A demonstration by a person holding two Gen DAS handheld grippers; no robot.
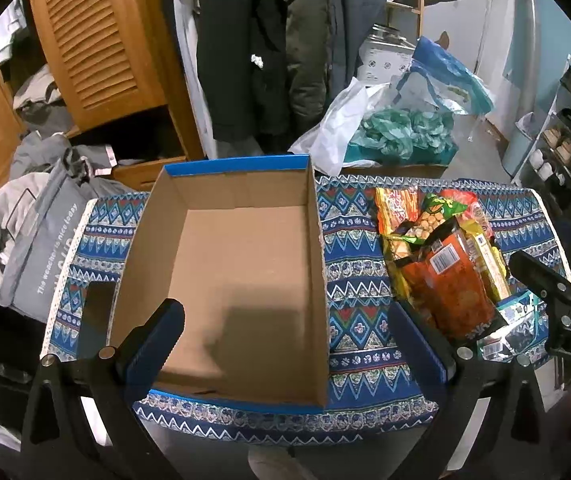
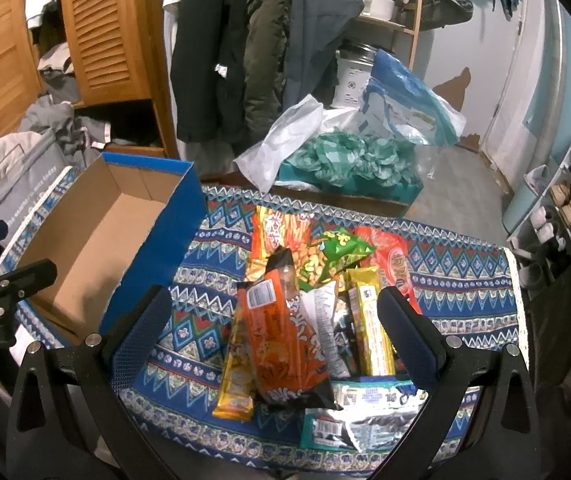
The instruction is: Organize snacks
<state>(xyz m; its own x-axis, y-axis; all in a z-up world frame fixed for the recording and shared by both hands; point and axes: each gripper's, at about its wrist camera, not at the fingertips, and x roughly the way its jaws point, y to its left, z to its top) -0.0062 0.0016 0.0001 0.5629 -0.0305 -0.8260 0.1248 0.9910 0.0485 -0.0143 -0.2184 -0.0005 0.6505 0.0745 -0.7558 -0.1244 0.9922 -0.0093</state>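
Note:
An empty cardboard box (image 1: 245, 264) with a blue outside stands on the patterned cloth, and my left gripper (image 1: 285, 332) hovers open above its near end with nothing between the fingers. The same box (image 2: 97, 236) shows at the left in the right wrist view. A heap of snack packets (image 2: 309, 304) lies to the box's right: an orange bag (image 2: 285, 340), a green bag (image 2: 337, 252), a yellow bar (image 2: 369, 328), a teal and silver packet (image 2: 361, 420). My right gripper (image 2: 277, 328) hangs open over the heap, touching none of it. The snack heap (image 1: 445, 264) also appears in the left wrist view.
A blue patterned cloth (image 2: 465, 292) covers the small table. Behind it are hanging coats (image 2: 245, 40), a wooden louvred cupboard (image 1: 93, 40), plastic bags and a teal box (image 2: 349, 160). A grey bag (image 1: 25, 240) sits left; a shoe rack (image 2: 565, 208) stands right.

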